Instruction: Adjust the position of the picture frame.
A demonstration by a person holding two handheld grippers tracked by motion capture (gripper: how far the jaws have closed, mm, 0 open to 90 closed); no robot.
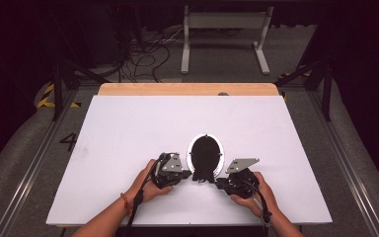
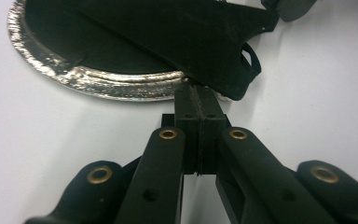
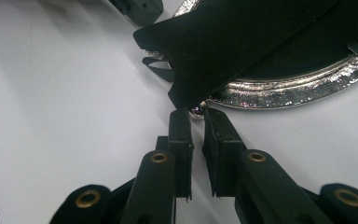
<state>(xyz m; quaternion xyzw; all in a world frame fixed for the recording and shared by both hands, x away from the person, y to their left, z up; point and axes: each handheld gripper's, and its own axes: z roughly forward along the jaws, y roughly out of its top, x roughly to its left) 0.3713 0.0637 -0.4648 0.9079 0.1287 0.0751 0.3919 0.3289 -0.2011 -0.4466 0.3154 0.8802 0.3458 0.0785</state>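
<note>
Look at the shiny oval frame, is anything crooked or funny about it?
Yes. The black backing with its stand flap sits askew on the shiny oval frame, one corner jutting past the rim. The left tongs are shut at that corner; the right tongs, slightly apart, sit at another.

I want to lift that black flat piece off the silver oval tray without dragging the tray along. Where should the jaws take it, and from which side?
Grip the black flat piece at its near end, which overhangs the silver oval tray toward the person. Come in low from the near side, as the left gripper is placed. The sheet is thin there and juts past the rim, so jaws can probably pinch its edge alone.
</note>
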